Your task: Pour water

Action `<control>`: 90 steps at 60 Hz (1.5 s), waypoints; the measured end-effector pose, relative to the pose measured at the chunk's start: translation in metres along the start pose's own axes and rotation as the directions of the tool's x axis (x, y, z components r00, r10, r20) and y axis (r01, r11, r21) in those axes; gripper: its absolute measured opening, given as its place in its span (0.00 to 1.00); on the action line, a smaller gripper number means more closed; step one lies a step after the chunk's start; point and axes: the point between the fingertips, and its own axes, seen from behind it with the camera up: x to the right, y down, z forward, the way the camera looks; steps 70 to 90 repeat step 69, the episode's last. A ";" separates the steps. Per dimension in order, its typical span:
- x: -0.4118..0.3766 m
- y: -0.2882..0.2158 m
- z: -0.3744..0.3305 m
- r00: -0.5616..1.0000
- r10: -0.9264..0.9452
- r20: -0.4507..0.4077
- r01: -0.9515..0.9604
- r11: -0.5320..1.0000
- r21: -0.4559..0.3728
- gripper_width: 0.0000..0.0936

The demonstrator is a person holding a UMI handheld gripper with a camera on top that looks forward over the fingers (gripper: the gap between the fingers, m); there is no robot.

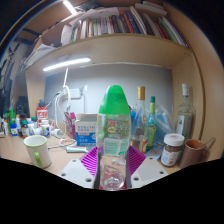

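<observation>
My gripper (113,166) is shut on a clear plastic bottle (114,140) with a large green cap (115,100) and a pale label. The bottle stands upright between the two magenta pads (91,160), which press on its lower body from both sides. It is held above the wooden desk (60,160). A pale green mug (38,150) with a handle stands on the desk to the left of the fingers.
A jar with a white lid (173,149) and a brown cup (194,150) stand to the right. Several bottles (150,122) and small items crowd the back of the desk. A bookshelf (120,25) hangs above, with a strip light (66,64) under it.
</observation>
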 end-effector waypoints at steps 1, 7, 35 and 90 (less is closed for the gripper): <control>0.000 0.000 -0.001 1.000 0.003 0.001 -0.003 1.000 0.005 0.39; 0.000 -0.001 -0.001 1.000 0.021 0.008 -0.021 0.999 0.028 0.41; 0.000 0.003 -0.079 0.998 0.033 0.061 -0.026 0.993 -0.115 0.90; -0.079 0.018 -0.334 0.986 0.082 0.146 -0.069 0.993 -0.092 0.91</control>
